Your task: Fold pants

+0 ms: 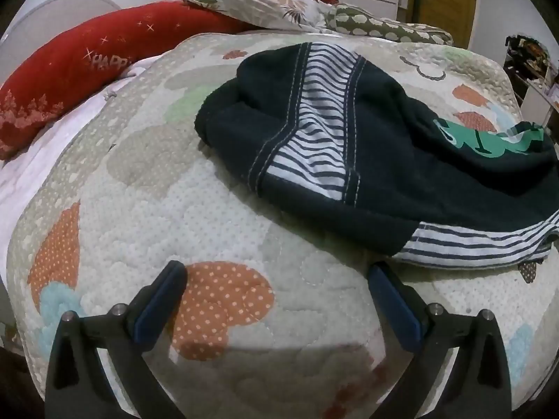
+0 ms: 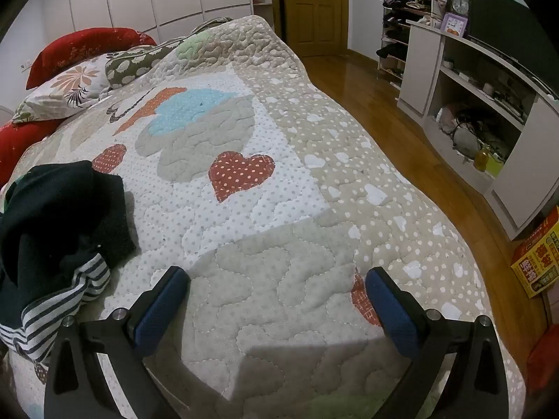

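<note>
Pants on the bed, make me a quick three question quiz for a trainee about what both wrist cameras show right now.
1. True or false: the left tool is shut on the pants.
2. Multiple choice: in the right wrist view, the pants lie A) left of the right tool, B) right of it, C) between its fingers.
3. Fill in: the pants rest crumpled on the ____, dark with a striped panel and a green print.

Key: 1. False, both tools are open and hold nothing. 2. A. 3. quilt.
</note>
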A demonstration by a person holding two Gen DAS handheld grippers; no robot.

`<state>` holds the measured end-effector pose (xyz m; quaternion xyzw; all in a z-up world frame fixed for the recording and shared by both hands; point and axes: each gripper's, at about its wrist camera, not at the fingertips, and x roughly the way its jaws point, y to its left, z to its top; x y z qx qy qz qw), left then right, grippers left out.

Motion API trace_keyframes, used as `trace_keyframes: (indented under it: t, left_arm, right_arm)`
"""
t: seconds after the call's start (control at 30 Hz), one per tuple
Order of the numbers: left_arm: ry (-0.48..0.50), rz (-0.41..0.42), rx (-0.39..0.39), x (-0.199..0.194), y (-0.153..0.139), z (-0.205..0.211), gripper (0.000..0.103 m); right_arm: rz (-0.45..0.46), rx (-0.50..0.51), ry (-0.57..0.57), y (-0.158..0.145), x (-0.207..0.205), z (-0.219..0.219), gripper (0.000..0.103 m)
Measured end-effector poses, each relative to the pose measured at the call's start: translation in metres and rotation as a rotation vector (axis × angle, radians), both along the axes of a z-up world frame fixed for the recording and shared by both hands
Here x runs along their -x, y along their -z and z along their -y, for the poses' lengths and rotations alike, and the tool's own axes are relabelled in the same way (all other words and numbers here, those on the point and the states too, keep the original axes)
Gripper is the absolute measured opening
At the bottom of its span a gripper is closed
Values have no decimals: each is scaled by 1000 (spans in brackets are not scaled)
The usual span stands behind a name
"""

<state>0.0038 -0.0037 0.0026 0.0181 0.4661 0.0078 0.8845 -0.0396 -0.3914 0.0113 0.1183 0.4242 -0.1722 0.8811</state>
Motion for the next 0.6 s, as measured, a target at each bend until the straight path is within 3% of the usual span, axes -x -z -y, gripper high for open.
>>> trace_keyframes:
  t: [0.33, 0.6]
  left_arm:
    - [0, 192, -7, 26, 3, 6, 103]
    - [0, 227, -17, 28, 4, 7, 103]
  right_arm:
    - [0, 1, 0, 0, 0, 0, 103]
    - [-2, 3, 0, 0, 0, 0, 103]
